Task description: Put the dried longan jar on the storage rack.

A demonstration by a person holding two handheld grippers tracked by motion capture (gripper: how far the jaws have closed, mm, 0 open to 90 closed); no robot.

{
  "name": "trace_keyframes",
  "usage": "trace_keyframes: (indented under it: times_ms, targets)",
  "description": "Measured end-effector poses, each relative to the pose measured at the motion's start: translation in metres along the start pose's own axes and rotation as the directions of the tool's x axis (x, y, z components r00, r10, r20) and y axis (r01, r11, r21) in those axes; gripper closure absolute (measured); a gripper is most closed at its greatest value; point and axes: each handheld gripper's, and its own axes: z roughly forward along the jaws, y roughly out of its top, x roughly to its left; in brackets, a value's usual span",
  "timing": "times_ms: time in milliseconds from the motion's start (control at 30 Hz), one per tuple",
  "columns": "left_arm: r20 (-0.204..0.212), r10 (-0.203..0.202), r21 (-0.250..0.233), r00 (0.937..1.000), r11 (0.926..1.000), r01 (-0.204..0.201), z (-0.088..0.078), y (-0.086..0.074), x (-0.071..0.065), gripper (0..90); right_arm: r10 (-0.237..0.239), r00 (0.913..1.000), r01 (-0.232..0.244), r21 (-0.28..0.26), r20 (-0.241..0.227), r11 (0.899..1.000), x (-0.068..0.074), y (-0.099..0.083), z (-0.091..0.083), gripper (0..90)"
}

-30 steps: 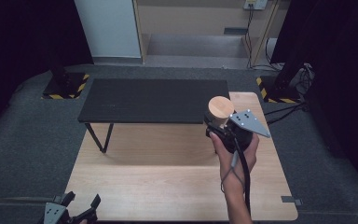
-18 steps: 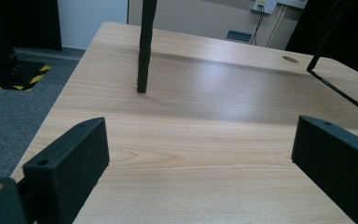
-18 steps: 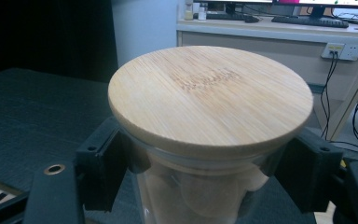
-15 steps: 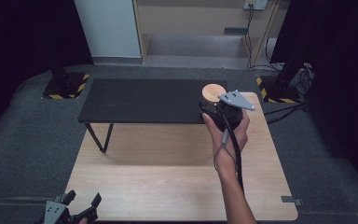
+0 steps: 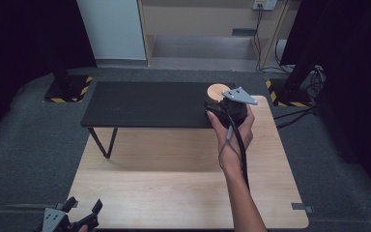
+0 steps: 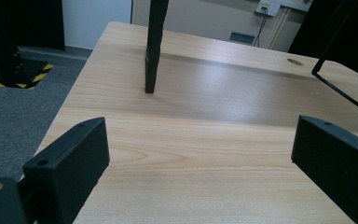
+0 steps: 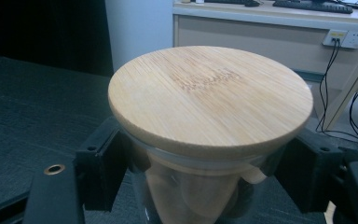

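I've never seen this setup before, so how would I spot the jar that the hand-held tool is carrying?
Find the pale wooden table and the low black bench standing on its far part. Over the bench's right end, the right gripper is clamped on a clear glass jar. Its round, flat bamboo lid marks it out as the one light-coloured disc against all the black.

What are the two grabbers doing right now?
Left gripper: open, holding nothing, over the wooden table.
Right gripper: shut on the glass jar with a bamboo lid.
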Motion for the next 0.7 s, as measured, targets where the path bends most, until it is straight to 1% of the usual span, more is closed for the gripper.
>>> trace_keyframes:
  times_ms: [200, 333, 433, 700]
  targets:
    - [0.000, -0.005, 0.002, 1.0000, 1.0000, 0.005, 0.0004, -0.0005, 0.0012, 2.7, 0.005, 1.0000, -0.005, 0.023, 0.002, 1.000, -0.0018, 0.0013, 0.0071, 25.7]
    - [-0.002, -0.004, 0.002, 1.0000, 1.0000, 0.004, 0.0003, -0.0002, 0.0022, 2.7, 0.000, 1.0000, 0.000, 0.029, 0.003, 1.000, -0.0021, -0.0023, 0.0105, 25.8]
    - [-0.001, -0.001, 0.005, 1.0000, 1.0000, 0.001, 0.0005, 0.0008, 0.0025, 2.7, 0.014, 0.9999, -0.014, 0.017, 0.005, 1.000, -0.0032, -0.0067, 0.0103, 25.7]
    - [0.006, -0.007, 0.003, 1.0000, 1.0000, 0.007, 0.0018, -0.0002, 0.0006, 2.7, 0.020, 0.9998, -0.020, 0.013, -0.005, 1.000, -0.0068, -0.0079, 0.0111, 25.7]
